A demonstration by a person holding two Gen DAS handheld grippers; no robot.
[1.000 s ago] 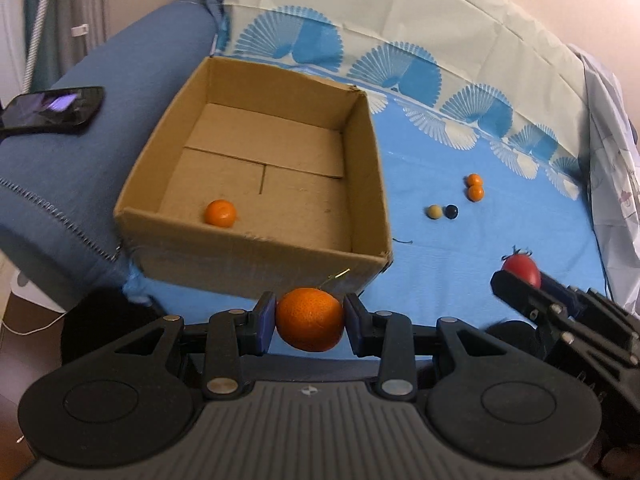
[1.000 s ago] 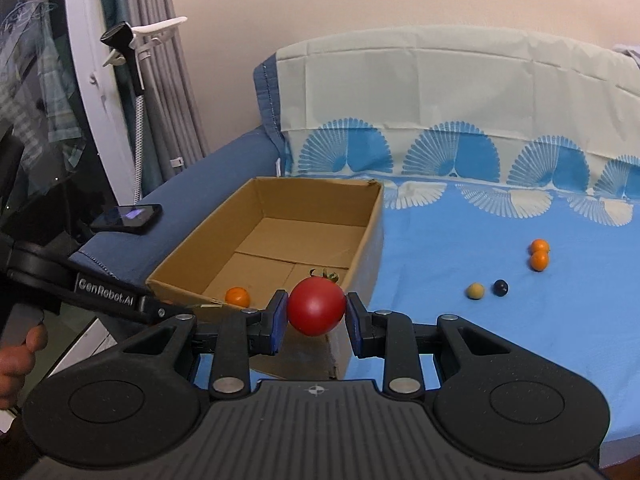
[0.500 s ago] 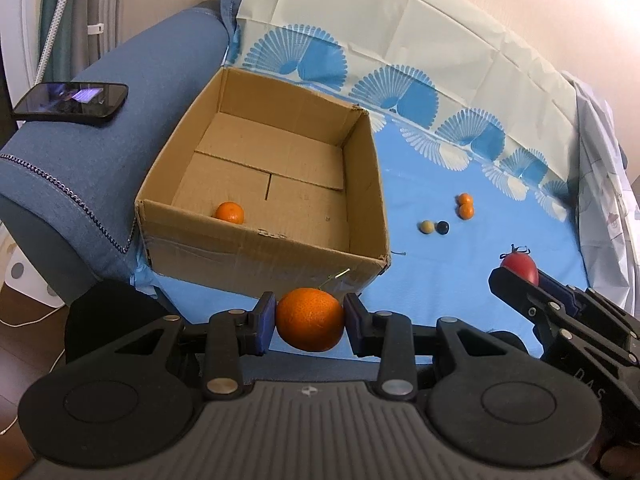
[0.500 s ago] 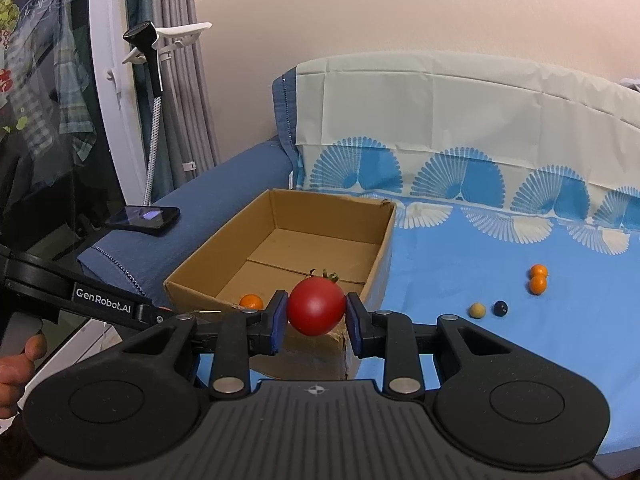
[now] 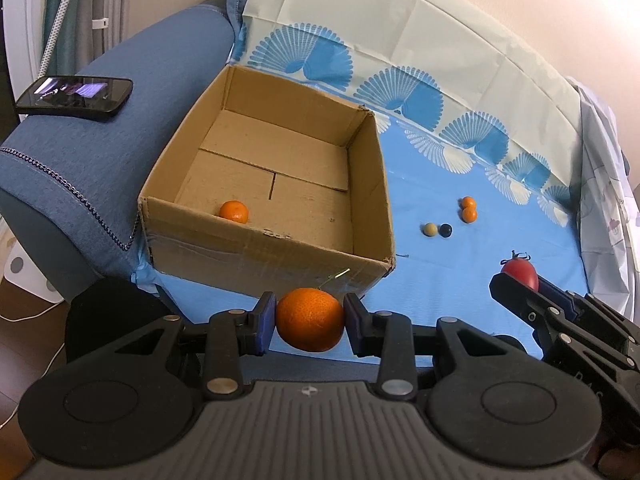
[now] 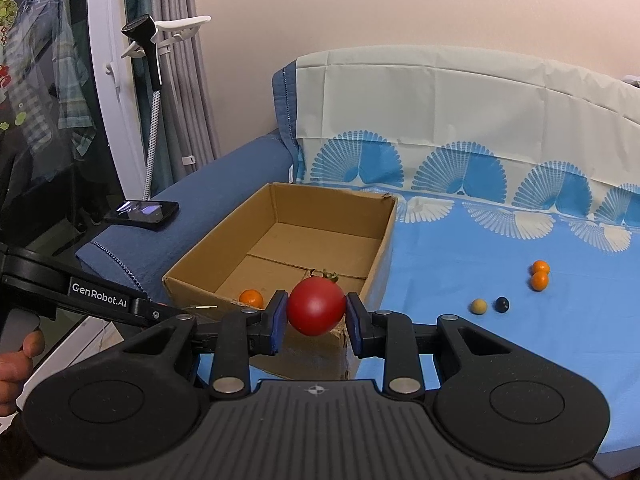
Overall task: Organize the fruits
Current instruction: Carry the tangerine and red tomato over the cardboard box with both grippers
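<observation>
My left gripper is shut on a large orange, held just before the near wall of the open cardboard box. A small orange lies inside the box at its near left; it also shows in the right wrist view. My right gripper is shut on a red tomato with a green stem, near the box's near right corner. The tomato also shows in the left wrist view. Two small oranges, a yellowish ball and a dark ball lie on the blue sheet.
A phone lies on the blue sofa armrest left of the box. The patterned blue sheet covers the seat and backrest. A white rack with a hanging hose stands by the curtain at the left.
Both grippers have drawn back and risen a little from the box, each still holding its fruit. The box and loose fruits have not moved.
</observation>
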